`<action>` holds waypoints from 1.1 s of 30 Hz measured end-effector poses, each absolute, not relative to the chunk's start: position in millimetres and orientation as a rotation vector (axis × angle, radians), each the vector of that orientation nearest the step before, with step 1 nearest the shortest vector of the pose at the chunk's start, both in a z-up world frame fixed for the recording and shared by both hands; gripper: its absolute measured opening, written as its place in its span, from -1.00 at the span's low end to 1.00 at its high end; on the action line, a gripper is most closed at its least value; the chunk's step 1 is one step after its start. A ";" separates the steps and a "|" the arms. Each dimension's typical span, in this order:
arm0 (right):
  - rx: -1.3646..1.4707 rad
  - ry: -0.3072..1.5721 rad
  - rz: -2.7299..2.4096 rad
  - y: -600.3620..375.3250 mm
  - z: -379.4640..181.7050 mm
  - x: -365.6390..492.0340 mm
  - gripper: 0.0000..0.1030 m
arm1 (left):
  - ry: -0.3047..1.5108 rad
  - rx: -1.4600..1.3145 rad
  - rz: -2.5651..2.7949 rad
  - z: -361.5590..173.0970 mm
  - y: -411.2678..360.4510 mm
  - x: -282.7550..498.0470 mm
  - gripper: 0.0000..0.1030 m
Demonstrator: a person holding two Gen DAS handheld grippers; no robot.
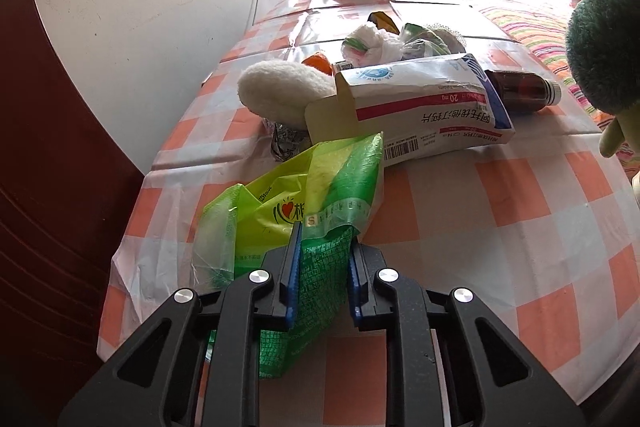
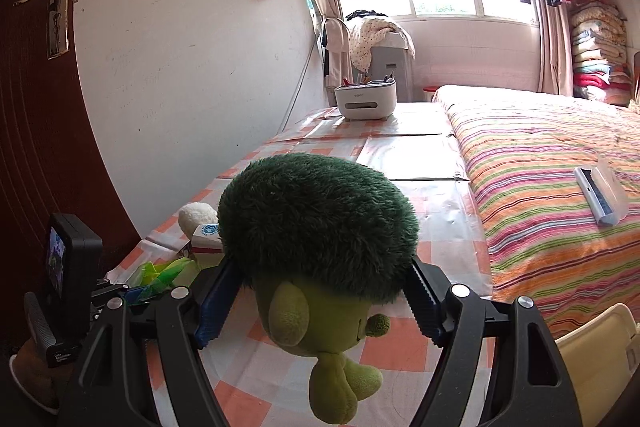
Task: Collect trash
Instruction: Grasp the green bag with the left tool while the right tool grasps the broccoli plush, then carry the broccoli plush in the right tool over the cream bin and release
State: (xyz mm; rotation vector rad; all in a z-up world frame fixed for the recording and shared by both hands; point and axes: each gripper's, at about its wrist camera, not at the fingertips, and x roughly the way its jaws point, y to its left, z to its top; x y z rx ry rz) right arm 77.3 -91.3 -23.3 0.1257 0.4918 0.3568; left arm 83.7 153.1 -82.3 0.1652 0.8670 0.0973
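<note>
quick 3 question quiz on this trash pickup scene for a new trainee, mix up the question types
1. True or false: the left gripper is closed on the green plastic wrapper.
2. What does the right gripper hold?
A. brown bottle
B. broccoli plush toy
C. medicine box
3. Fill in: behind the medicine box, lying on its side on the checked tablecloth, is a brown ____.

Key
1. True: its blue pads pinch the wrapper.
2. B: the broccoli plush toy sits between its jaws, clear of the table.
3. bottle: the brown bottle with a white cap.
</note>
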 end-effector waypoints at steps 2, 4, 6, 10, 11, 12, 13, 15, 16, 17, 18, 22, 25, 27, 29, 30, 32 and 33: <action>0.132 0.493 0.341 -97.5 -23.8 77.4 0.40 | 0.838 0.155 0.085 -77.2 147.5 80.3 -0.72; 0.142 0.492 0.324 -104.2 -24.4 76.5 0.40 | 0.804 0.143 0.067 -71.7 140.9 76.2 -0.74; 0.146 0.490 0.308 -110.3 -24.8 75.5 0.41 | 0.775 0.128 0.044 -66.3 133.1 72.9 -0.74; 0.151 0.480 0.275 -121.0 -25.3 73.1 0.41 | 0.727 0.098 -0.018 -56.1 113.4 69.4 -0.74; 0.154 0.478 0.267 -124.0 -25.3 72.7 0.41 | 0.717 0.095 -0.041 -52.9 105.7 68.6 -0.74; 0.155 0.478 0.261 -126.4 -25.3 72.3 0.41 | 0.709 0.095 -0.062 -50.3 99.1 68.7 -0.74; 0.157 0.475 0.252 -129.0 -24.7 72.3 0.41 | 0.701 0.095 -0.081 -47.5 91.6 68.9 -0.74; 0.160 0.469 0.231 -135.2 -23.7 71.4 0.41 | 0.685 0.091 -0.124 -41.6 76.7 69.9 -0.74; 0.163 0.467 0.222 -138.2 -23.4 71.3 0.41 | 0.676 0.087 -0.148 -38.1 68.5 70.2 -0.74; 0.167 0.464 0.211 -140.8 -22.9 71.3 0.41 | 0.666 0.084 -0.171 -33.9 60.6 70.8 -0.74; 0.170 0.459 0.198 -144.2 -22.5 70.9 0.41 | 0.656 0.084 -0.191 -30.3 52.7 71.0 -0.74; 0.172 0.441 0.125 -161.3 -20.7 69.6 0.41 | 0.628 0.090 -0.248 -14.1 25.2 77.0 -0.74; 0.188 0.433 0.067 -178.2 -20.3 69.4 0.41 | 0.609 0.072 -0.288 1.9 7.9 82.9 -0.73; 0.203 0.431 0.022 -190.6 -19.9 68.7 0.41 | 0.588 0.061 -0.316 11.8 -2.2 83.5 -0.73; 0.184 0.427 -0.036 -200.4 -20.0 65.0 0.41 | 0.574 0.051 -0.346 16.9 -10.3 81.7 -0.73; 0.180 0.425 -0.060 -204.6 -20.3 63.1 0.41 | 0.573 0.050 -0.365 16.4 -14.0 79.5 -0.73; 0.179 0.431 -0.100 -214.4 -21.5 59.2 0.41 | 0.583 0.048 -0.394 12.9 -21.5 76.0 -0.73; 0.170 0.433 -0.121 -217.8 -22.8 56.4 0.41 | 0.591 0.044 -0.408 10.7 -25.1 75.1 -0.73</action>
